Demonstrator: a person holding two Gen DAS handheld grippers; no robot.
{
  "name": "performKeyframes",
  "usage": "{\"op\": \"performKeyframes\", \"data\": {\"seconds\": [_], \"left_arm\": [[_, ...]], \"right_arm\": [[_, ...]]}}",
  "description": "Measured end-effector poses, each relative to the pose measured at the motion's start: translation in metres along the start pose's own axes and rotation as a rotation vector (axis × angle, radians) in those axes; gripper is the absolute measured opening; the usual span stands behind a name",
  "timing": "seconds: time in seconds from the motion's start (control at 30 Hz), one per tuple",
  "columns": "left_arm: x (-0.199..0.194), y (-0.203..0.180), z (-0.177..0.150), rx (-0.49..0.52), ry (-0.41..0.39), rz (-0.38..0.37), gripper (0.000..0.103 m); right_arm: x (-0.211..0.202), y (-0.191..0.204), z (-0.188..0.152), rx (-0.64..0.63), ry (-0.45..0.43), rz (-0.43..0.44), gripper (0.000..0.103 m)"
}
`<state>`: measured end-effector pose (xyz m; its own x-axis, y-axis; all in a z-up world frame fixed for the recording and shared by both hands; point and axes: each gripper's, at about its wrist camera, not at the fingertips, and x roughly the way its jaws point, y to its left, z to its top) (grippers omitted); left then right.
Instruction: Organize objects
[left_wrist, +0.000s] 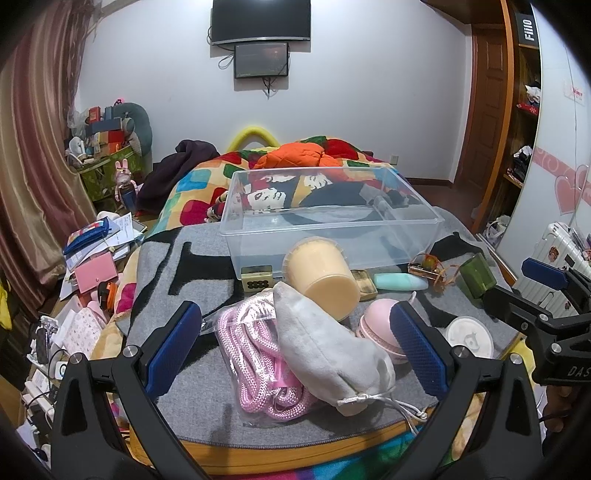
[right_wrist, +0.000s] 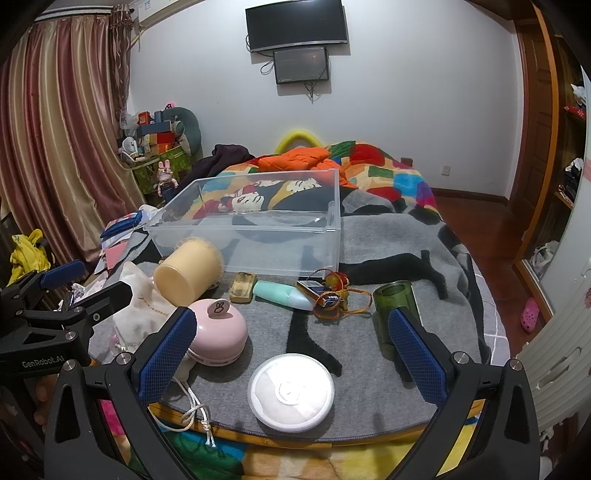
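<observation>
Left gripper (left_wrist: 295, 343) hovering wide open, holding nothing, over grey drawstring pouch (left_wrist: 328, 343) and bagged pink rope (left_wrist: 255, 354); right gripper (right_wrist: 291, 354), equally spread and empty, above round white disc (right_wrist: 291, 392); clear plastic bin (right_wrist: 251, 229) sitting beyond, on grey-black blanket (right_wrist: 369, 354)

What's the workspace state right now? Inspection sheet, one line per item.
Surface: grey-black mat on a board over the bed.
Job's things: clear bin empty; yellow cup on its side; pink round case, white disc, green jar, teal tube, grey pouch, pink rope bag all outside the bin.
Clutter: papers on the floor.
Grippers: left claw open; right claw open; both empty.
Cables: wires under the wall screens.
Surroundings: curtain, wardrobe.
</observation>
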<state>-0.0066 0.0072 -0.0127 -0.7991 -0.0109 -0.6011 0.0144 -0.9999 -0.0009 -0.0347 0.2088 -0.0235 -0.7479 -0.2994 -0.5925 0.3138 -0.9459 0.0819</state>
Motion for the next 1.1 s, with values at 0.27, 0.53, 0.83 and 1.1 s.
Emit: {"op": "performKeyframes", "data": {"seconds": [0.27,0.53,0.83,1.1], "left_arm": [[-0.001,0.002,-0.001,-0.003,0.002,-0.003,0.103],[-0.001,-0.001,-0.001,-0.003,0.002,-0.008,0.103],[-0.002,-0.003,-0.003,-0.013,0.015,-0.012,0.103],[0.006,0.001,-0.008,-0.028,0.045,-0.016,0.103]], "right_arm": [[0.0,0.0,0.001,0.005,0.002,-0.001,0.103],[0.002,-0.003,0.001,0.014,0.006,0.0,0.103],[0.003,-0.003,0.0,0.016,0.011,0.001,0.103],[0.011,-0.005,-0.005,0.019,0.028,0.008,0.103]]}}
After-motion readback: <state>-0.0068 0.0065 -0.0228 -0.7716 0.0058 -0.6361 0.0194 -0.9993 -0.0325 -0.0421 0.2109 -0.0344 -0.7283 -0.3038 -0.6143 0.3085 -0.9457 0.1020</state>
